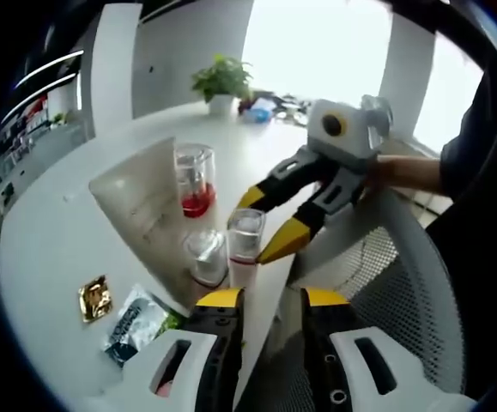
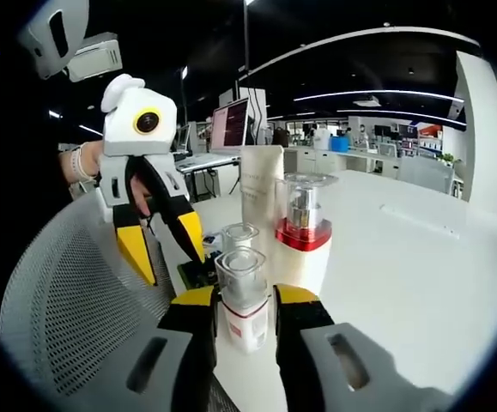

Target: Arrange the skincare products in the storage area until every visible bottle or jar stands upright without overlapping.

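From my left gripper view I see what the other misses: a gold sachet and a dark packet lying flat on the white table, and a potted plant far back. My left gripper hangs with its jaws spread and nothing between them, just short of two small clear-capped bottles. My right gripper comes in from the right, its yellow tips either side of the nearer-edge small bottle.

My right gripper view shows my right gripper pinching that small bottle, upright between the jaws. Behind it stand the second small bottle, the tall red-based bottle and an upright card.
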